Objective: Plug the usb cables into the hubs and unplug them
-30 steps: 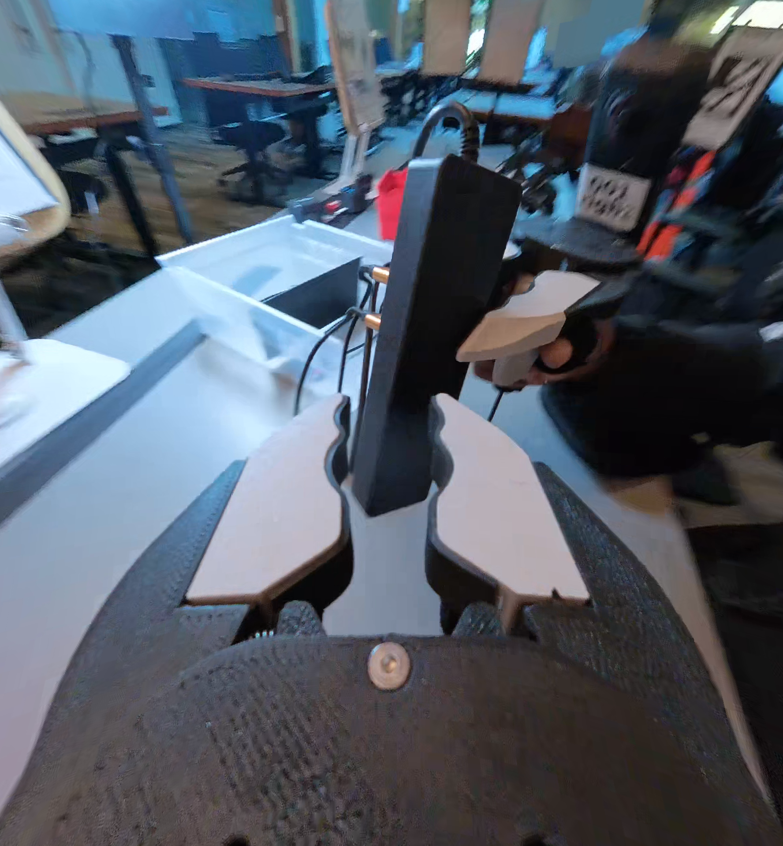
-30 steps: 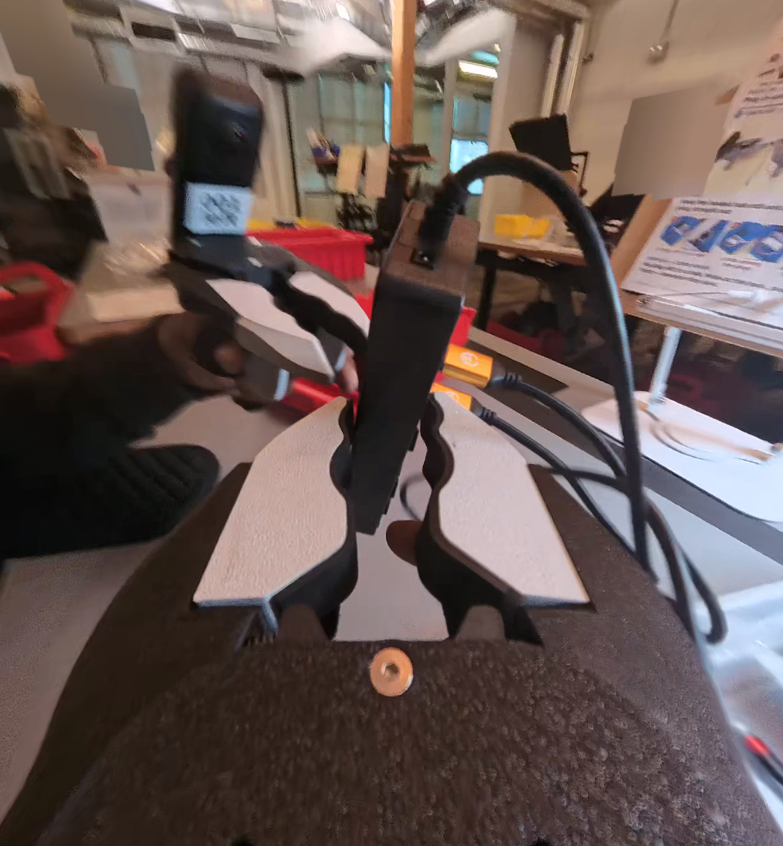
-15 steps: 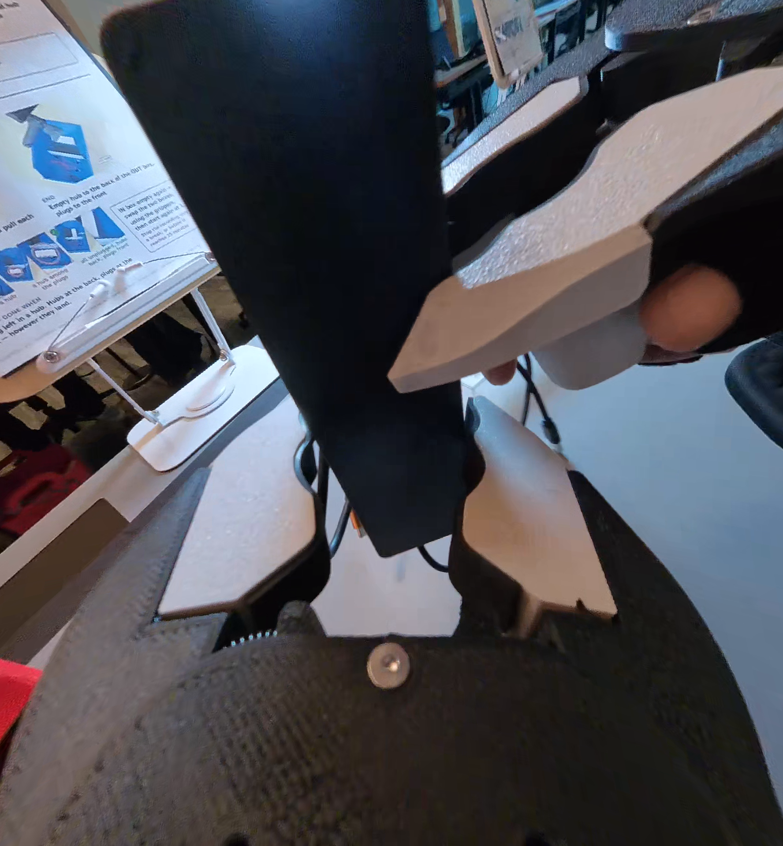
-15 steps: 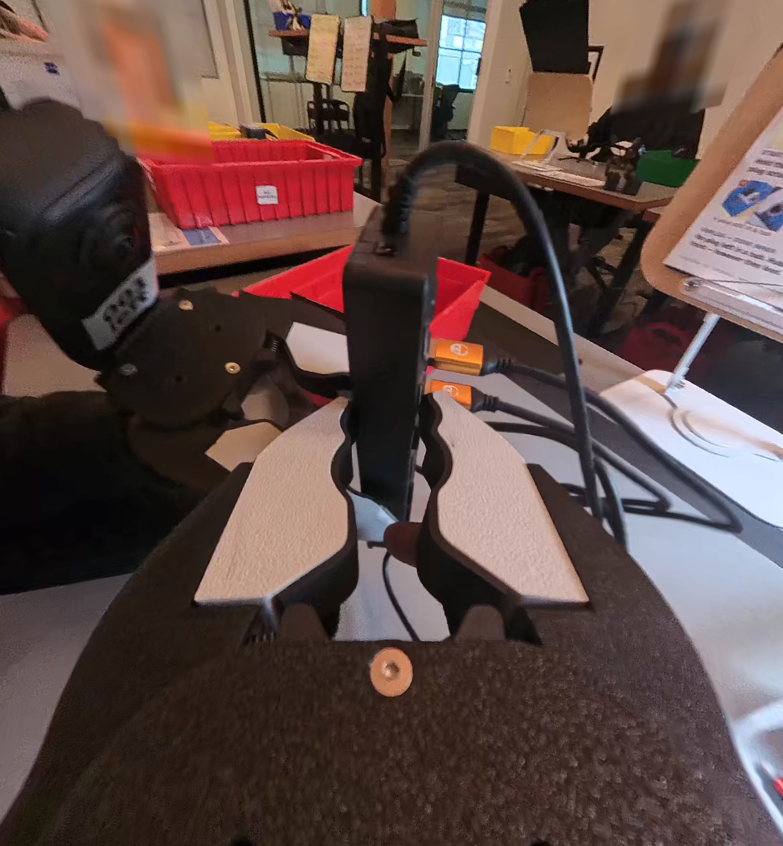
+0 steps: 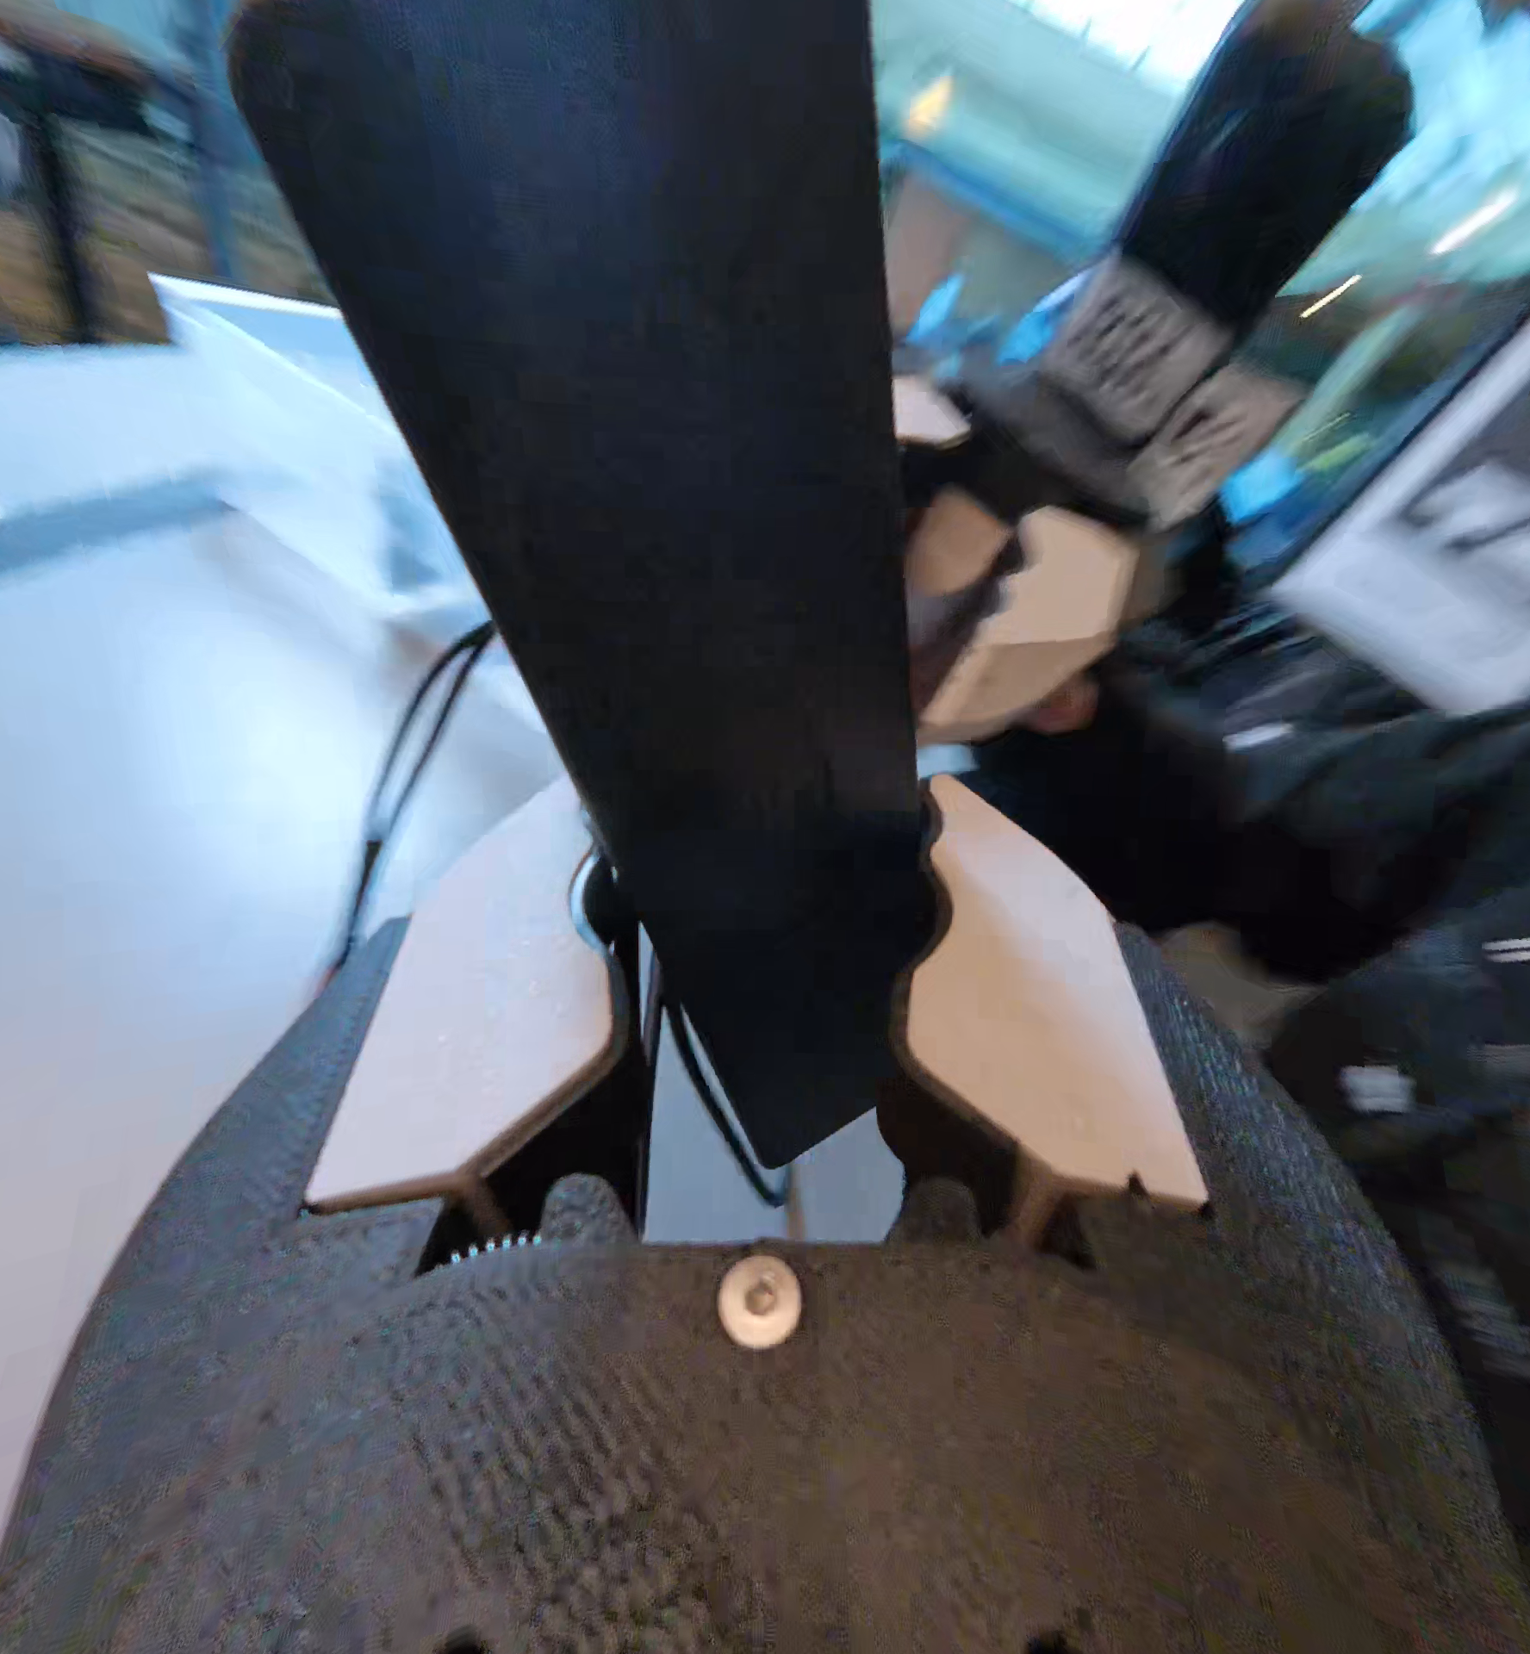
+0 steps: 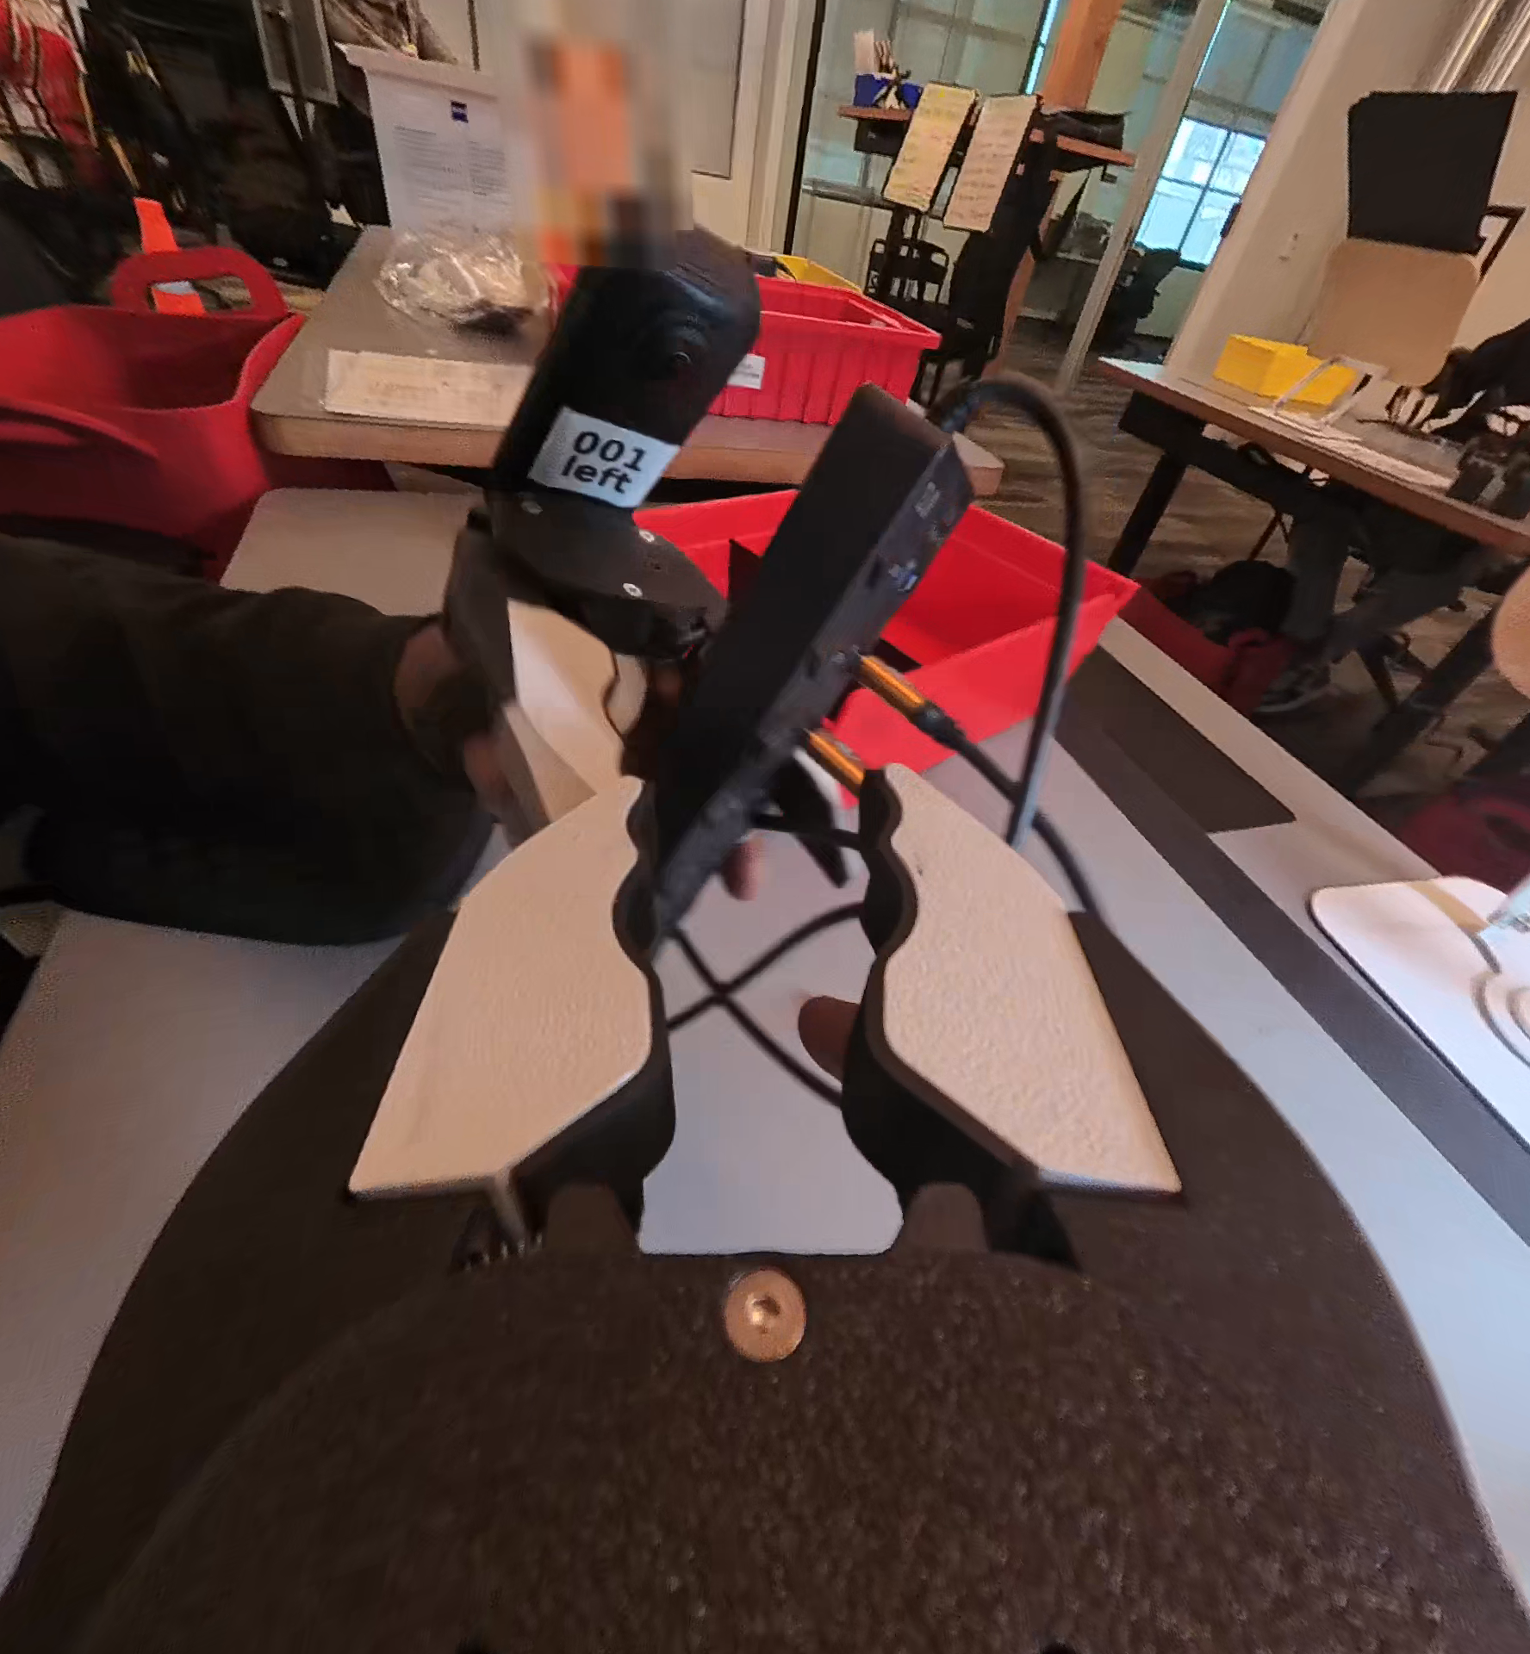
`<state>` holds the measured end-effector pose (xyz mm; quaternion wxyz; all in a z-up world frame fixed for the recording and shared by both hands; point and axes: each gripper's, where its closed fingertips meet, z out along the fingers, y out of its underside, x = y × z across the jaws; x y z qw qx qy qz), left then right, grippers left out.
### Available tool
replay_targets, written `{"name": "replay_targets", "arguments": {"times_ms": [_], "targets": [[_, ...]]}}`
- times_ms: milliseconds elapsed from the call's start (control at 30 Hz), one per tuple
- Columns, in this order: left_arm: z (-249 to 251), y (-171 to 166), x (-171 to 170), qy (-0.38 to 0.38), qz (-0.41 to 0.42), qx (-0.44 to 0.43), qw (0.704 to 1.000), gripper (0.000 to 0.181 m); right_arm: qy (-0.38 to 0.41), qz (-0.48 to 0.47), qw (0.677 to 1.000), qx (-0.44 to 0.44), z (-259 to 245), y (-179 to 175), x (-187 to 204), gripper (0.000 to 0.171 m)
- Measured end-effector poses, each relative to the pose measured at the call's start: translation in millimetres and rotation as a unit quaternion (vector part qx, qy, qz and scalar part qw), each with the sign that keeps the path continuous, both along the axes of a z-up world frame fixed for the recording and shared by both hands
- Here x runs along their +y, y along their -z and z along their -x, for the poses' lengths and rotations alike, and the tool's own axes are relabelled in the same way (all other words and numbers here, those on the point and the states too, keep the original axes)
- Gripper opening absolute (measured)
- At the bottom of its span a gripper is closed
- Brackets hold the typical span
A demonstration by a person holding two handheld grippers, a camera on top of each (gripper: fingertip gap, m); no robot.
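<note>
A flat, matte black rectangular hub (image 5: 654, 537) is held tilted above the grey table (image 6: 206, 1029), pinched at its lower end by the left gripper (image 5: 757, 859), whose pale, grainy fingers (image 5: 1012, 984) sit on rough black printed housings. The right gripper (image 6: 757, 859) is spread, the hub's corner lying between its fingers; whether it is touched cannot be told. Two orange-collared usb cables (image 6: 900, 703) are plugged into the hub's edge. A white printed label is borne by the left gripper's camera.

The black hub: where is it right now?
The black hub is off the table, clamped in the left gripper. In the right wrist view it tilts right, two orange-collared plugs in its edge, its lower end between the open right gripper.
</note>
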<state>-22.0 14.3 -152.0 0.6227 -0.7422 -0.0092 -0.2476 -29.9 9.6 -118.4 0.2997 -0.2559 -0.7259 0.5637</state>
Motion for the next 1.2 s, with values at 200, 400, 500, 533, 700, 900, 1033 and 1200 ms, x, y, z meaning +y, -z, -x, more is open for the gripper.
{"name": "replay_targets", "arguments": {"times_ms": [200, 400, 500, 533, 700, 900, 1033, 1200], "targets": [[-19.4, -18.9, -8.2, 0.130, -0.080, -0.234, 0.960, 0.064, -0.006, 0.052, 0.998, -0.043, 0.6, 3.5, 37.1, 0.037], [-32.0, -9.1, -7.9, 0.139, -0.068, -0.144, 0.977, 0.063, -0.037, 0.040, 0.996, -0.072, -15.2, 3.0, 47.8, 0.031], [-38.9, 2.3, -8.2, 0.145, -0.051, -0.075, 0.985, 0.063, -0.057, -0.013, 0.994, -0.087, -23.1, 16.0, 33.8, 0.028], [-41.7, 3.6, -8.7, 0.151, -0.049, -0.067, 0.985, 0.063, -0.058, -0.043, 0.994, -0.087, -24.2, 22.5, 28.8, 0.028], [-54.3, 12.7, -16.2, 0.192, -0.035, -0.015, 0.981, 0.063, -0.050, -0.109, 0.991, -0.065, -25.9, 25.6, 15.6, 0.029], [-73.9, 33.7, -25.9, 0.252, 0.020, 0.037, 0.967, 0.063, -0.091, -0.167, 0.979, -0.076, -39.4, 38.7, 4.5, 0.028], [-84.0, 52.8, -33.4, 0.287, 0.066, 0.075, 0.953, 0.062, -0.144, -0.199, 0.962, -0.115, -51.1, 65.1, -8.4, 0.023], [-57.7, 68.5, -19.2, 0.197, 0.101, 0.146, 0.964, 0.060, -0.091, -0.201, 0.967, -0.129, -34.0, 71.4, 5.4, 0.015]]}}
